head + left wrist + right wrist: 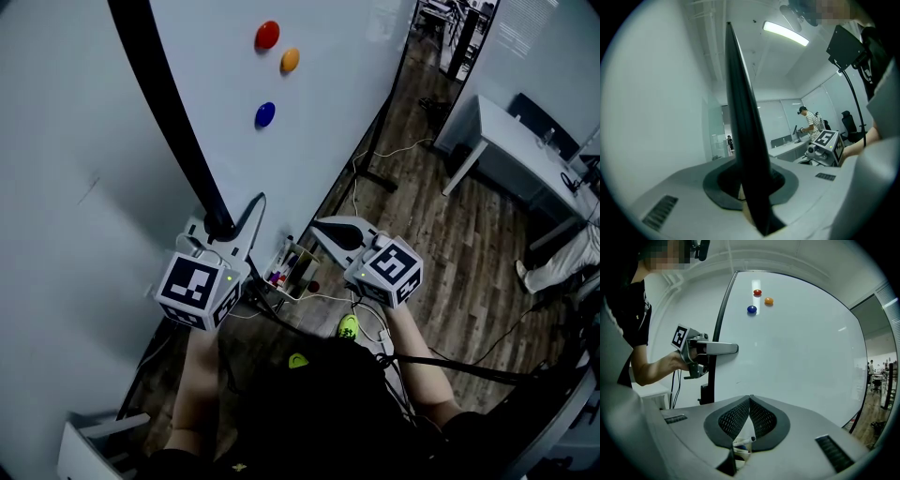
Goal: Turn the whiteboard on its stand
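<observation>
The whiteboard (309, 141) stands upright on its stand, its white face (797, 357) carrying red, orange and blue magnets (265, 114). Its black side frame (164, 103) runs down into my left gripper (222, 227). In the left gripper view that frame (743, 122) passes between the pads, and the left gripper (749, 187) is shut on it. The right gripper view shows the same hold (733, 348) at mid height on the board's left edge. My right gripper (323, 228) hovers a little off the board's face, and its pads (750, 399) are closed together with nothing between them.
A marker tray (292, 270) sits along the board's lower edge between the two grippers. The stand's black foot (375, 178) and cables lie on the wooden floor. A white table (525, 150) stands at the far right, with a person (562, 262) beside it.
</observation>
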Demonstrator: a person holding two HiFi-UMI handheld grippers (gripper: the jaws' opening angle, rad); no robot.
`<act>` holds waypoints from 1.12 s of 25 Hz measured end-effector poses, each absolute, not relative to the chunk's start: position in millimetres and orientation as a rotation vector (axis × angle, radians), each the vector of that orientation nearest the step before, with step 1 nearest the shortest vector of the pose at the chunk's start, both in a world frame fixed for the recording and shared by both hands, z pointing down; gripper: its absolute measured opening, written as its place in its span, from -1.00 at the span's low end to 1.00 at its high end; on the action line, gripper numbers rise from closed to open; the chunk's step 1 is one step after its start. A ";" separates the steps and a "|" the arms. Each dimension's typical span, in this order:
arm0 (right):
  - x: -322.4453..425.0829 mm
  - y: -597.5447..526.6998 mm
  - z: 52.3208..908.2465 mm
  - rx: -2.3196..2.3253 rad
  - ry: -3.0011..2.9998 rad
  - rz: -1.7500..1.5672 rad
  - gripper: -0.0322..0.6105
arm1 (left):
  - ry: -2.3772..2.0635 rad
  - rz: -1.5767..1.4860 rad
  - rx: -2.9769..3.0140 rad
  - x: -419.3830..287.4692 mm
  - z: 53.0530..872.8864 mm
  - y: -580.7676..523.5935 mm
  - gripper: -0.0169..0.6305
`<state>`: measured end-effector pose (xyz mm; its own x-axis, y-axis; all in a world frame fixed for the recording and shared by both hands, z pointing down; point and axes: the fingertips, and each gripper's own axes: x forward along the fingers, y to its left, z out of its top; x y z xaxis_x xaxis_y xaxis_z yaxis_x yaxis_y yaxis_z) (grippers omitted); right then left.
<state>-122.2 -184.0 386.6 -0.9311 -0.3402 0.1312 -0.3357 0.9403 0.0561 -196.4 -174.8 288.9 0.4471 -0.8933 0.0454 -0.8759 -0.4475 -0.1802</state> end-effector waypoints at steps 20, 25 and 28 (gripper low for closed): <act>-75.7 -252.4 386.3 0.569 -2.933 0.047 -0.93 | 1.587 -0.297 -2.579 -171.2 272.1 -270.5 -0.75; -64.8 -239.2 399.4 0.600 -2.905 0.051 -0.93 | 1.600 -0.287 -2.577 -174.9 281.5 -263.1 -0.75; -57.5 -239.4 403.2 0.617 -2.891 0.048 -0.93 | 1.599 -0.283 -2.577 -171.8 283.6 -268.9 -0.75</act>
<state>-57.5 -239.4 403.2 -0.8965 -0.4017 0.1870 -0.4077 0.9131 0.0067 -171.8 -268.9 283.6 0.4330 -0.8950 0.1071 -0.8773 -0.4457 -0.1779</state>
